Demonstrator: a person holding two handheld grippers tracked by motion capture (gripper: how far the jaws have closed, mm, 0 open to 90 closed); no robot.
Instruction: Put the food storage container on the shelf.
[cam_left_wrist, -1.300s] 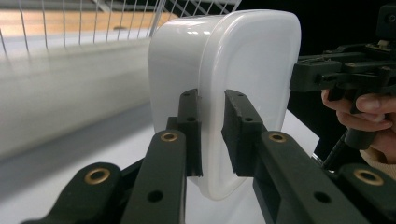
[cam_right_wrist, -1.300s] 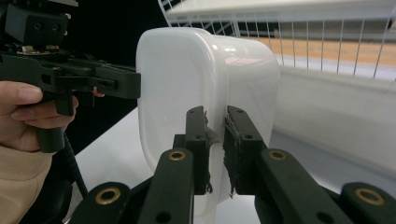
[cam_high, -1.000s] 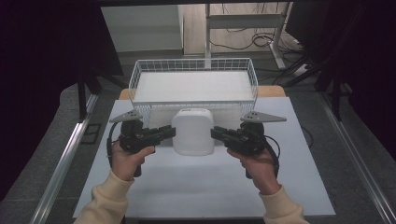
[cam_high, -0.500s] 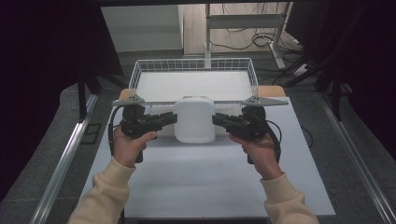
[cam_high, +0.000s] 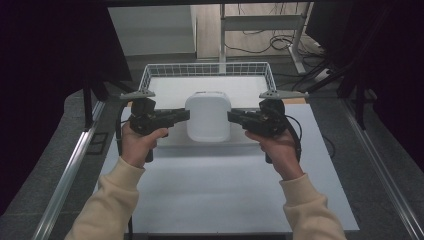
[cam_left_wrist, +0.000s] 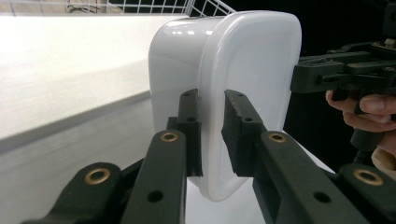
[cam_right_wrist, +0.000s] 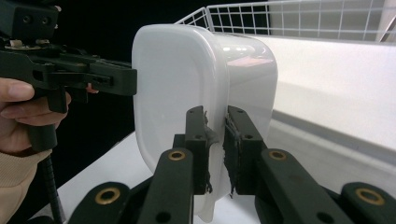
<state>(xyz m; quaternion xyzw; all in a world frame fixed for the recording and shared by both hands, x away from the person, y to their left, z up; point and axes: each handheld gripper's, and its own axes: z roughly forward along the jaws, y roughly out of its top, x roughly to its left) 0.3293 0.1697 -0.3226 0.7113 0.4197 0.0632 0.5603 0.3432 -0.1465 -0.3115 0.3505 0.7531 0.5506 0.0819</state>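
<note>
Holding a white plastic tub (cam_high: 208, 116) between them, the left claw (cam_high: 186, 115) and right claw (cam_high: 231, 116) each clamp its rim from opposite sides, at nine and three o'clock in the high view. The tub appears lifted clear of the white surface (cam_high: 220, 185), just in front of the wire basket (cam_high: 150, 75) at twelve o'clock. The likely step is carrying it into the basket. Doing that well means moving both hands together at matching height and pace, keeping the tub level, and clearing the basket's near wall before lowering, since each grip is only a thin pinch on the rim.
</note>
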